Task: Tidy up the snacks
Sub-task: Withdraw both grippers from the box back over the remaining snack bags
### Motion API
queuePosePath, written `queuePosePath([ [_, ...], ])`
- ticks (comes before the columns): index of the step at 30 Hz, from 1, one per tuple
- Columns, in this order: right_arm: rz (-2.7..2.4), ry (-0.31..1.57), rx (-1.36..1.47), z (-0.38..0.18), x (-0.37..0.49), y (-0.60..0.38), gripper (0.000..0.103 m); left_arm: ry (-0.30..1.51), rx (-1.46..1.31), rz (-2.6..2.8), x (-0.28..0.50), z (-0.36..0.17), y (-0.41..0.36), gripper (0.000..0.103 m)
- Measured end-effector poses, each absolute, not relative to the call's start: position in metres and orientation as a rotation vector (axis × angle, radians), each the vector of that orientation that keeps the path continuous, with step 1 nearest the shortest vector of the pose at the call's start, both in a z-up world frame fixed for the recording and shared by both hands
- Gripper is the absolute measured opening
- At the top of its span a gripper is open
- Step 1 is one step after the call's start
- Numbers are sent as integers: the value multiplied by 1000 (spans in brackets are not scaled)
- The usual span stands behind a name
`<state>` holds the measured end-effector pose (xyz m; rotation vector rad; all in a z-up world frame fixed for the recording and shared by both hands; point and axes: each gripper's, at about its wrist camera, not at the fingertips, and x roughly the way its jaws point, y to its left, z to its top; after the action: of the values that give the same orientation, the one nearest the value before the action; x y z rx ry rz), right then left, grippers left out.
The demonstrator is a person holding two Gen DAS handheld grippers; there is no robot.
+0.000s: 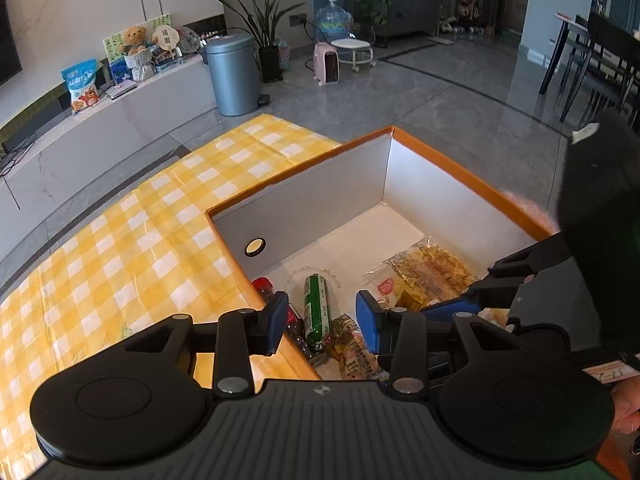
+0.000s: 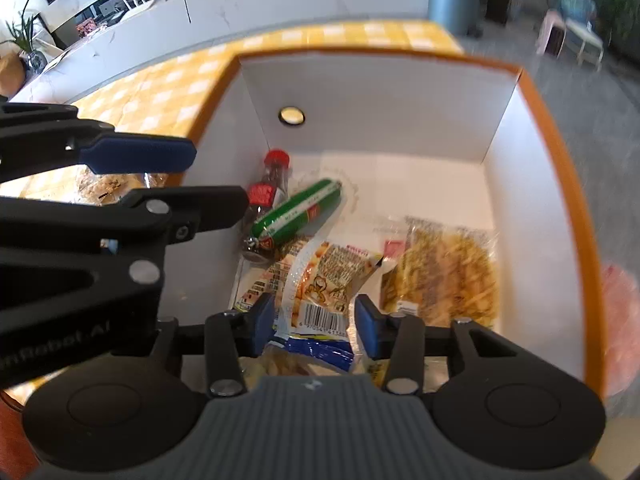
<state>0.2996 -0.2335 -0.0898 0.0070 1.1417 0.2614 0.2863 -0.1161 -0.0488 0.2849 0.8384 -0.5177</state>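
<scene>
An orange-rimmed white box (image 1: 440, 164) (image 2: 560, 148) sits on a yellow checked tablecloth (image 1: 140, 240). Inside lie a green sausage stick (image 1: 316, 312) (image 2: 298, 210), a small red-capped bottle (image 1: 266, 286) (image 2: 272, 176), a peanut packet (image 2: 328, 276) (image 1: 356, 350) and a yellow snack bag (image 1: 432, 272) (image 2: 444, 272). My left gripper (image 1: 322, 324) is open and empty above the box's near left corner. My right gripper (image 2: 314, 326) is open over the peanut packet, with the jaws standing either side of it. The left gripper's fingers (image 2: 136, 154) show at the left of the right wrist view.
A blue-grey bin (image 1: 234, 76), potted plant (image 1: 264, 24), water bottle (image 1: 332, 20) and pink heater (image 1: 327, 63) stand on the floor beyond. A low white bench (image 1: 100, 120) holds toys and a snack bag. Dark chairs (image 1: 600, 60) stand at far right.
</scene>
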Motion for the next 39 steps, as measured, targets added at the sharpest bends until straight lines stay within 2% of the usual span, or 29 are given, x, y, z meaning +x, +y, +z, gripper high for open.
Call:
queuePosePath([
  [12,173,813,-74,-37,235,-220,60,705,224,-448,229,-25,-75,52],
  [19,136,678,-143,-31,198,-190,60,661,157,-322,199,-26,-40,52],
  [22,147,628,-141,-28,182,-179,64,645,133,-257,187,-30,-23,52],
  [26,189,594,-91,-26,165,-166,68,622,77,-190,170,-37,2,52],
  [31,235,603,-4,-38,151,-150,68,583,56,-101,150,-49,23,52],
  [39,258,630,34,-60,136,-124,68,615,66,-39,131,-69,45,52],
])
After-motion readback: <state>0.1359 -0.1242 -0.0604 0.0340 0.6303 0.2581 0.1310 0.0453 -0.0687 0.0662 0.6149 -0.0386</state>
